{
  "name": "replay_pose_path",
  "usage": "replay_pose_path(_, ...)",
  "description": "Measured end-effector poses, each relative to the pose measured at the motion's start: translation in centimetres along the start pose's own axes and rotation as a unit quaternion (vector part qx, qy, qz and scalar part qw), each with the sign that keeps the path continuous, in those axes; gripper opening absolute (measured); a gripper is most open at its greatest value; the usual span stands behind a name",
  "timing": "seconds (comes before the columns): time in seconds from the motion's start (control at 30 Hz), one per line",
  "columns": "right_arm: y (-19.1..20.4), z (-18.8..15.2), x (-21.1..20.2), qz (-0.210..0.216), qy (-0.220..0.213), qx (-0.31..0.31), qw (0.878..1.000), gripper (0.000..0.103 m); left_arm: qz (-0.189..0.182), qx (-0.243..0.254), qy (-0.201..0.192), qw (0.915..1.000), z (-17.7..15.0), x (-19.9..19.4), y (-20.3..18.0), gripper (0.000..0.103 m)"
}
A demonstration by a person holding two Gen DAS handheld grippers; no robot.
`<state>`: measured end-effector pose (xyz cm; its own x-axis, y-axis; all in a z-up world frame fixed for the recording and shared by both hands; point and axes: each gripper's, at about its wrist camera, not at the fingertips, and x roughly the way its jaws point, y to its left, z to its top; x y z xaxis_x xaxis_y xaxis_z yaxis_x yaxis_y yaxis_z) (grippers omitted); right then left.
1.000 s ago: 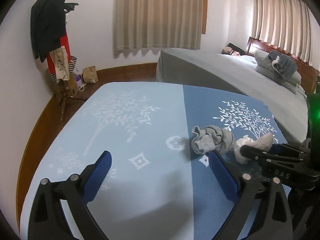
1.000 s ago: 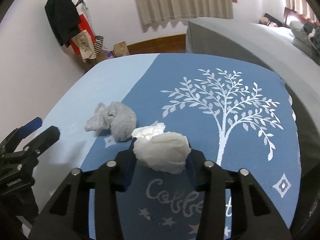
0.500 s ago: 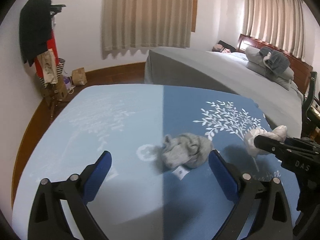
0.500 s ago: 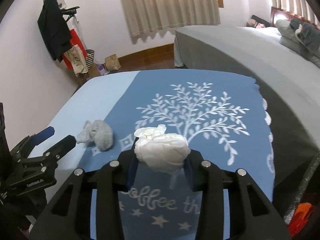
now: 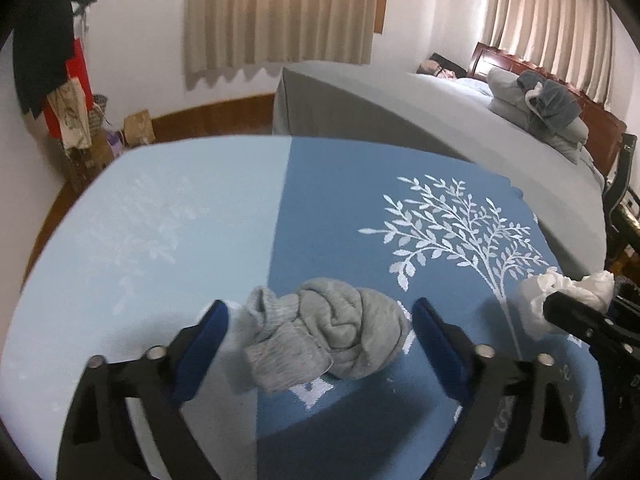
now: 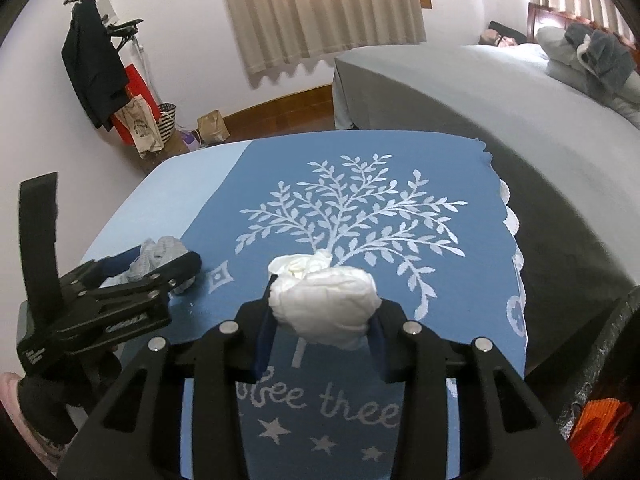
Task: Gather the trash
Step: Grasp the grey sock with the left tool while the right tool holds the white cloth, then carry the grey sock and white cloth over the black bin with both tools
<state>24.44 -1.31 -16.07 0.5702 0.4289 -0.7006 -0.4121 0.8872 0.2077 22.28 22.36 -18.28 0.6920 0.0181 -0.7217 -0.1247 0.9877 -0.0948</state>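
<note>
1 grey sock wad (image 5: 326,330), 1 tissue wad (image 6: 324,304)

Left tongs (image 5: 320,320) closing, straddle grey sock bundle (image 5: 328,340) on blue cloth (image 5: 340,208), pads clear.

White walls, beige curtains (image 5: 280,12), grey bed (image 5: 420,120), wooden floor (image 6: 276,114).
</note>
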Motion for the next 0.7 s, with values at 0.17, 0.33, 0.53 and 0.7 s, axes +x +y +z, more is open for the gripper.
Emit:
replay_pose_path(0.17, 0.0, -0.2, -0.1, 0.002, -0.001, 0.003, 1.000, 0.038, -0.005, 0.007, 0.014, 0.9999, -0.2, 0.5, -0.3, 0.056)
replay_pose_path(0.33, 0.0, -0.2, -0.4, 0.002, -0.003, 0.002, 1.000, 0.038, -0.003, 0.016, 0.002, 0.9999, -0.4, -0.1, -0.7, 0.045)
replay_pose_path(0.53, 0.0, 0.0, -1.4, 0.001, -0.012, 0.001, 1.000, 0.038, -0.008, 0.009, -0.012, 0.9999, -0.3, -1.4, -0.8, 0.043)
replay_pose_path(0.7, -0.1, 0.1, -2.5, 0.000, -0.019, 0.005, 1.000, 0.038, -0.010, 0.012, -0.026, 0.9995, -0.3, -3.7, -1.6, 0.043)
